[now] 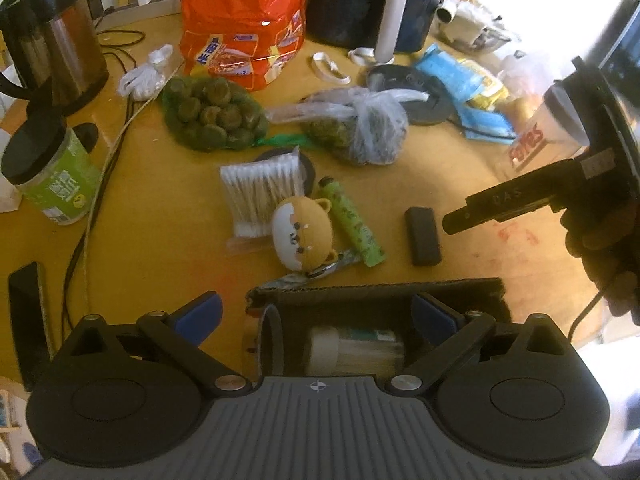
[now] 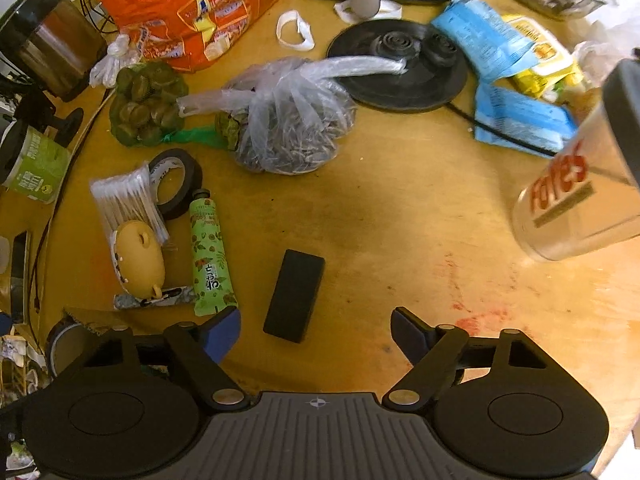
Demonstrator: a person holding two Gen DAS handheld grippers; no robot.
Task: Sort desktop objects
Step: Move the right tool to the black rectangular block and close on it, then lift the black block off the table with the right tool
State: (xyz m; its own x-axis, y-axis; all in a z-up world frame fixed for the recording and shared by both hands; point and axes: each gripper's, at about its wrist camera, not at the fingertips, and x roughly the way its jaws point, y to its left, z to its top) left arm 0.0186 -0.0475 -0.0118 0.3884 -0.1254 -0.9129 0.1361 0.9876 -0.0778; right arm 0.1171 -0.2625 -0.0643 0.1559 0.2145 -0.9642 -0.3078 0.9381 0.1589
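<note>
The sorting is looking only just begun. A cardboard box [image 1: 376, 304] at the bottom of the left view is already holding a few items, while the black block [image 2: 294, 295], green tube [image 2: 210, 254] and cotton swabs [image 2: 124, 208] are still lying on the counter [image 2: 400, 220]. The right gripper [image 2: 316, 330] is standing open just below the block, not touching it. The left gripper [image 1: 316, 314] is open over the box.

You get blown-out window glare top right (left wrist view worst), fisheye-bent edges, soft shadows, centre sharp.
</note>
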